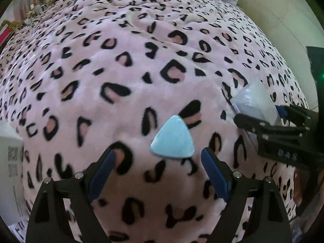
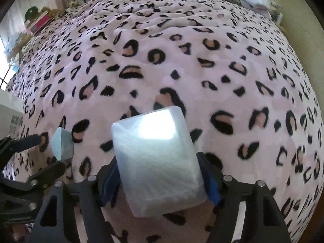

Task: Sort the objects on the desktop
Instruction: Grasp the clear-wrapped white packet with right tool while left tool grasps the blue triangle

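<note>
My left gripper (image 1: 158,158) wide above pale blue triangle (image 1: 172,139) at lower centre, my right gripper (image 2: 160,166) clasping frosted box (image 2: 158,160), leopard blanket (image 1: 141,60) beneath.

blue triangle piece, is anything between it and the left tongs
Nothing visible. The blue triangle piece lies flat on the leopard-print blanket, just ahead of the open left tongs and between the lines of their fingers. The right tongs, with the translucent box between their fingers, stand off to the side, apart from it.
</note>
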`<state>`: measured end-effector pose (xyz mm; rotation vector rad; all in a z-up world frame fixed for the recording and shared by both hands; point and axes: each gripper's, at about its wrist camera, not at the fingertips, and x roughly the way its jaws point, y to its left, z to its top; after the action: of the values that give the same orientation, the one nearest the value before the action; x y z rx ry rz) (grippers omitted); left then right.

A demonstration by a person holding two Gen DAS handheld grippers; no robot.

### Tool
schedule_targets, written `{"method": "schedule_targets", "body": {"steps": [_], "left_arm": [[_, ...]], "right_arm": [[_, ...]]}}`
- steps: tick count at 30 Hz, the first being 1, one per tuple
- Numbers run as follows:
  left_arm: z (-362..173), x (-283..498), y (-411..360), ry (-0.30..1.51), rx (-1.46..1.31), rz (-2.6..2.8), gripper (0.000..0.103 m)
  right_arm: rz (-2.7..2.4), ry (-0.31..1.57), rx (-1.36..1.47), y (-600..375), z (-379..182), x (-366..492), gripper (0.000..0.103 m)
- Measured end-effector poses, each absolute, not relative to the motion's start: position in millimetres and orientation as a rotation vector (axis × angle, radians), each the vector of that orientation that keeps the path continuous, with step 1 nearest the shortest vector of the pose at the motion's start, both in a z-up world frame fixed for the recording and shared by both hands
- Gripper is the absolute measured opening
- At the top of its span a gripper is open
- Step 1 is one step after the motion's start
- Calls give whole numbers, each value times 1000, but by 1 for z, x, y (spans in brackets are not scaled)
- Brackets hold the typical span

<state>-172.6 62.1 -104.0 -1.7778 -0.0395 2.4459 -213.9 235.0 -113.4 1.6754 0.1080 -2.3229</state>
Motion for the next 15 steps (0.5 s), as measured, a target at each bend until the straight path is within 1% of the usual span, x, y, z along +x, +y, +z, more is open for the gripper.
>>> {"method": "schedule_targets", "body": {"steps": [8, 9, 11, 12, 13, 14, 15], "left_arm": [[-123, -186, 69, -2, -1795, 2468, 87], [-123, -185, 71, 12, -1786, 2477, 85], [-123, -183, 73, 39, -1768, 2496, 70], [-123, -182, 75, 44, -1759, 2494, 56], [-122, -181, 76, 48, -1751, 2491, 45], [-122, -180, 78, 53, -1743, 2489, 43], [-121, -180, 79, 61, -1740, 2494, 43]], "right_arm": [[-2335, 75, 1683, 240, -113, -213, 72], [-2339, 75, 1682, 240, -113, -213, 72], [-2353, 73, 1678, 236, -114, -212, 72], [-2361, 73, 1674, 233, -115, -211, 72], [-2369, 73, 1671, 232, -116, -210, 72], [-2375, 71, 1671, 232, -116, -210, 72], [-2385, 69, 1667, 231, -115, -210, 72]]}}
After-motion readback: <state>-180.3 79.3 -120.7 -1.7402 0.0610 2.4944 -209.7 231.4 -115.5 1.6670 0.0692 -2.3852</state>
